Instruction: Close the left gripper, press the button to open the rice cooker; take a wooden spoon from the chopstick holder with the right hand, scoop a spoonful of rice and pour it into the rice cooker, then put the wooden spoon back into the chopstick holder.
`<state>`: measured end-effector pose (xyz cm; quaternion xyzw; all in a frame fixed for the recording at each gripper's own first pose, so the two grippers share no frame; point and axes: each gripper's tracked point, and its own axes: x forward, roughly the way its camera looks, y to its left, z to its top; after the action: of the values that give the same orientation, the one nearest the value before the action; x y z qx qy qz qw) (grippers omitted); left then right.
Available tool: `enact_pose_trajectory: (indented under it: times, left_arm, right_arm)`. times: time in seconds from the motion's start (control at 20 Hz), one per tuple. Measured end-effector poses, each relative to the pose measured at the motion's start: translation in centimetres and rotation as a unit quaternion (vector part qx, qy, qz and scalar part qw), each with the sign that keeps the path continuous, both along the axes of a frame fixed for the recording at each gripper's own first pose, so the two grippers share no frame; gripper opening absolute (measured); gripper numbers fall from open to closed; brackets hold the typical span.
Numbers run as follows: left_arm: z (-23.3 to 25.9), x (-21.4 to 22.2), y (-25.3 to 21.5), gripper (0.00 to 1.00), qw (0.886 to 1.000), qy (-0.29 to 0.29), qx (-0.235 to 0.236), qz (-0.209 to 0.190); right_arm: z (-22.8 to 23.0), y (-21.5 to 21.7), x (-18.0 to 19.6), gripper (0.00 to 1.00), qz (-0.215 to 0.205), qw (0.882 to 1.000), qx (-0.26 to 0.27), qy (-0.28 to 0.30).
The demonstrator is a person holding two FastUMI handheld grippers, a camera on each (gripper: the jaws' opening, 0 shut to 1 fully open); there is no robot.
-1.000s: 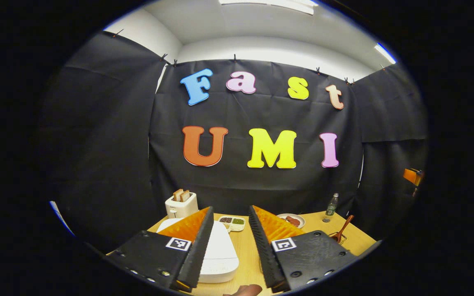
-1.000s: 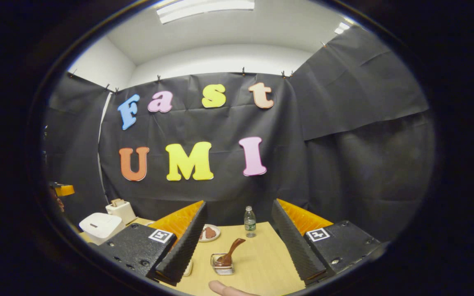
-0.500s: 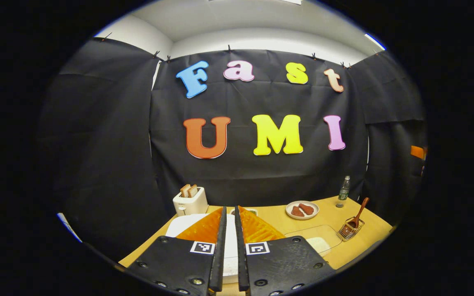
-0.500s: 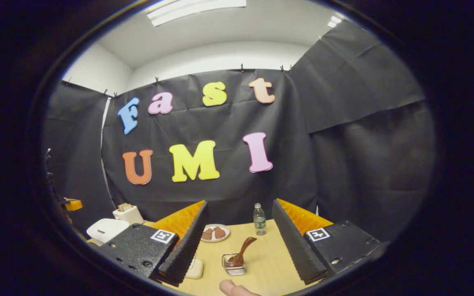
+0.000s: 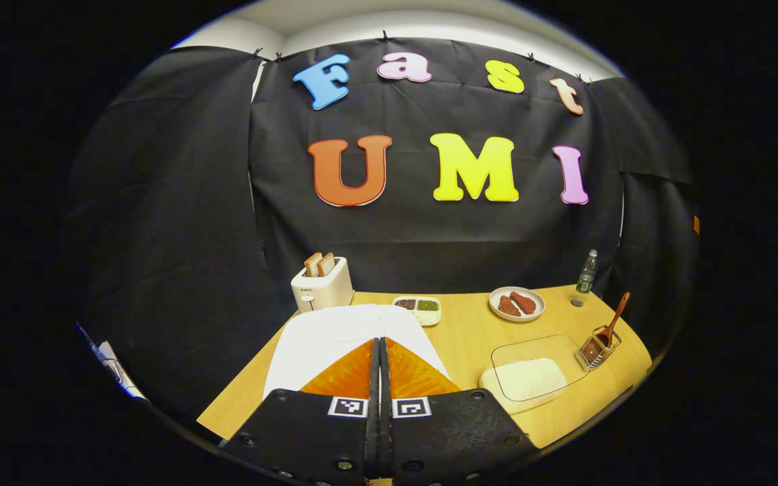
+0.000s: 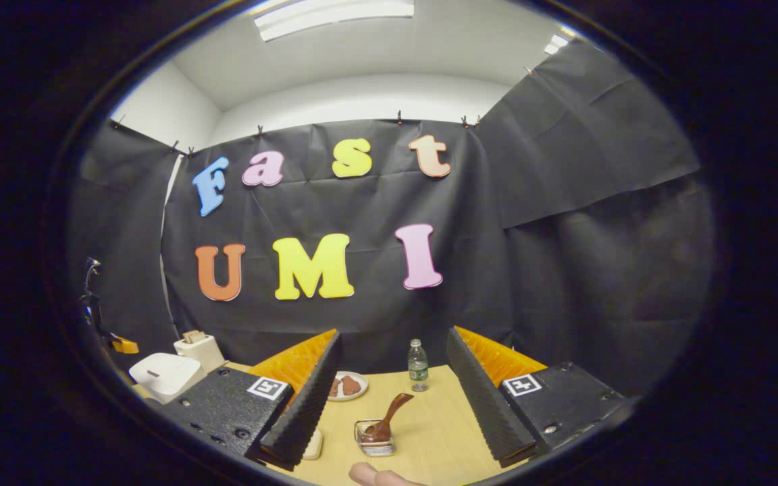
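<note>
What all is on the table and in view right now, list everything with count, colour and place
rice cooker: one, white, lid shut, left side of table
toaster: one, white, two toast slices in it, behind the cooker
divided dish: one, white, dark and green fillings, back centre
plate: one, white, two brown pieces, back right
water bottle: one, clear, far right corner
rice container: one, clear, white rice, front right
chopstick holder: one, wire, right side
wooden spoon: one, brown, standing in the holder
table: one, light wood
left tool: shut, over the cooker
right tool: open, facing the holder
</note>
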<state>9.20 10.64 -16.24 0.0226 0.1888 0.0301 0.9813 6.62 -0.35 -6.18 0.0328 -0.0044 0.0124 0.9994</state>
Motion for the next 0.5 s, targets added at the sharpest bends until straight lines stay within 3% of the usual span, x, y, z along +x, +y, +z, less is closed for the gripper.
enact_pose_trajectory:
  times: [0.1,0.15,0.3,0.35,0.5]
  left_arm:
    - [-1.7,0.4,0.1,0.00,1.000,0.019,0.001,0.002]
    - [-2.1,0.6,0.1,0.00,1.000,0.023,0.005,-0.001]
    - [-3.9,1.4,2.1,0.00,0.998,0.041,0.041,0.021]
    - [-4.4,1.5,1.9,0.00,0.998,0.051,0.035,0.022]
    - [-6.1,1.6,1.6,0.00,0.997,0.073,0.024,0.024]
  right_arm:
    - [-0.8,0.0,-0.3,0.94,0.003,1.000,-0.001,-0.005]
    - [-1.2,0.0,-0.4,1.00,0.006,1.000,-0.002,-0.004]
    - [-1.9,0.5,-0.2,1.00,0.022,1.000,0.005,-0.010]
    - [-2.2,1.0,-0.1,0.95,0.031,0.999,0.009,-0.011]
    - [-3.8,1.8,0.0,1.00,0.045,0.999,0.012,0.000]
